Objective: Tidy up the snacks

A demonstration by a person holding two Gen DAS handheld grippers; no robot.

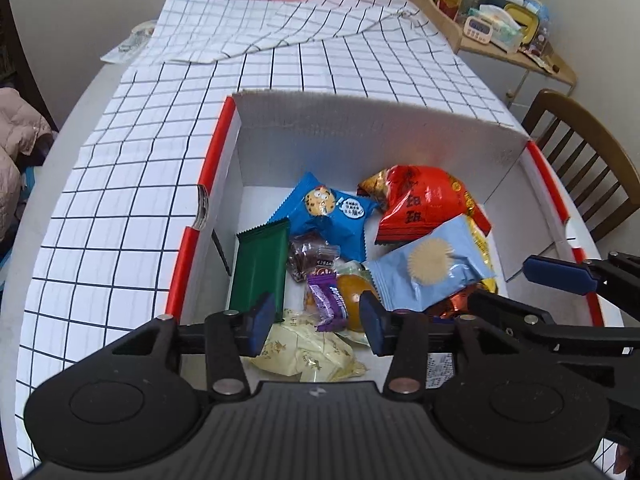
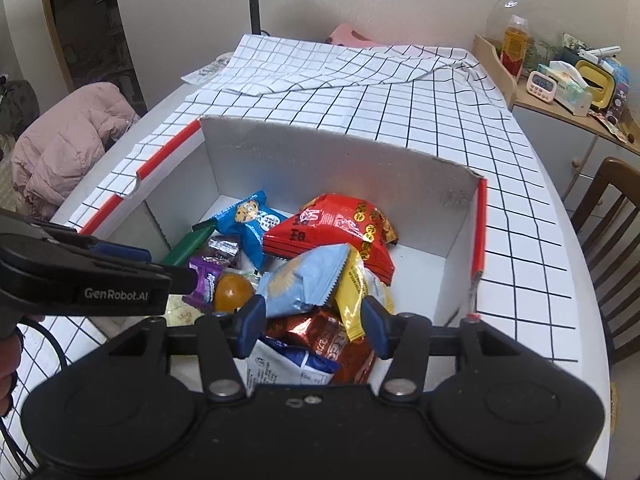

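Observation:
A white cardboard box [image 1: 360, 128] with red rims sits on the checked cloth and holds several snacks. Among them are a blue cookie packet [image 1: 324, 208], a red bag [image 1: 424, 204], a light blue packet [image 1: 428, 268], a green bar [image 1: 260, 268], a purple candy [image 1: 326, 300] and pale yellow packets [image 1: 308, 352]. My left gripper [image 1: 318, 318] hangs open over the box's near left part, pads clear of the wrappers below. My right gripper [image 2: 313, 320] is open above a copper foil packet [image 2: 320, 332] and a yellow packet [image 2: 352, 300], gripping nothing. The light blue packet [image 2: 304, 280] lies just beyond its pads.
The white checked tablecloth [image 1: 304, 64] covers a round table, with a folded layer at the far end. A wooden chair [image 1: 580, 148] stands at the right. A shelf [image 1: 508, 48] with a bottle, timer and tissues is at the far right. A pink jacket [image 2: 68, 136] lies left.

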